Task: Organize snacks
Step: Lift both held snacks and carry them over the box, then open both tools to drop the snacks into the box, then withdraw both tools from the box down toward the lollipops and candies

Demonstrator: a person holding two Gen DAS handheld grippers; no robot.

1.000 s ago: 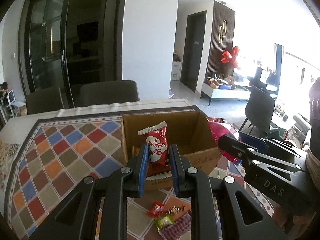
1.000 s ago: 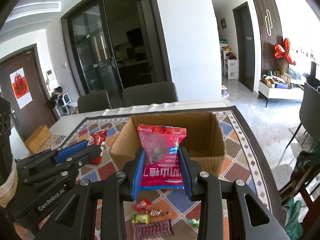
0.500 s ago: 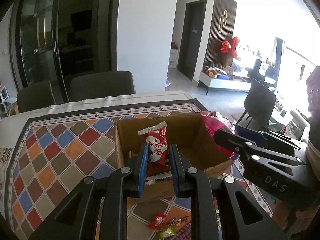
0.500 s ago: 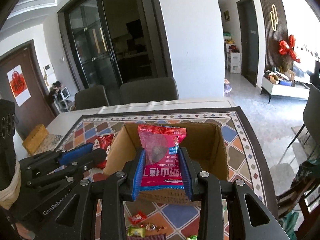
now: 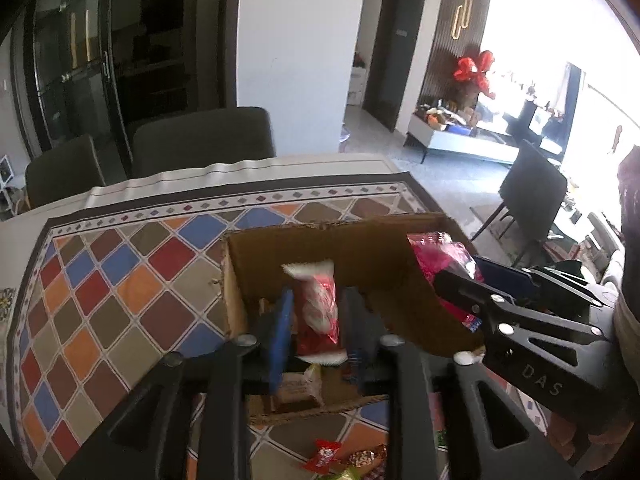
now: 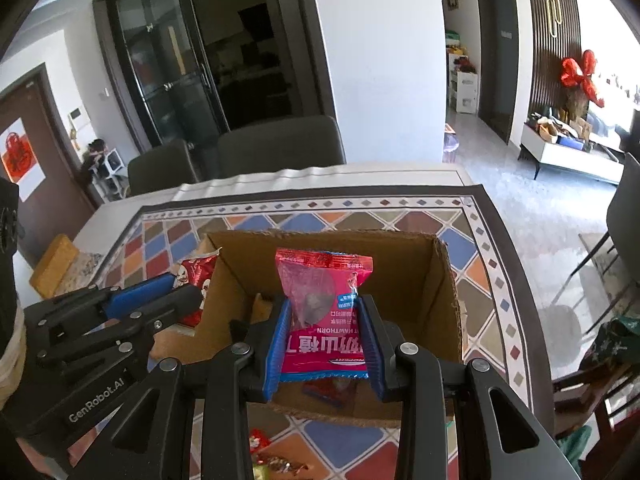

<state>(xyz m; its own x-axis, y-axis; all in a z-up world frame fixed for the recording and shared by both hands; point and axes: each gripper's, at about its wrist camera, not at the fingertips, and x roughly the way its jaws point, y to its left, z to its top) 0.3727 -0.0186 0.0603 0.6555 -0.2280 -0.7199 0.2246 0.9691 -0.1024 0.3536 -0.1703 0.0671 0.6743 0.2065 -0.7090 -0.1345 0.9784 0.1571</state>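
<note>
red packet point(image 5: 318, 312): motion-blurred between the left gripper's fingers
box floor point(image 6: 332, 394): mostly hidden behind pink packet point(image 6: 324, 316)
loose sweets point(image 5: 348, 458): cut off at bottom edge

The table point(image 6: 456, 174) was pale-topped and largely covered by a cloth point(image 6: 484, 248) patterned in coloured diamonds with a dark border. A white ribbed runner point(image 6: 256, 186) lay along the far edge. An open cardboard box point(image 6: 444, 280) stood directly on the cloth, near its middle. Several small wrapped sweets point(image 5: 324, 454) lay loose on the cloth just in front of the box. A tan block point(image 6: 52, 266) rested on the table's left end, off the cloth.
</note>
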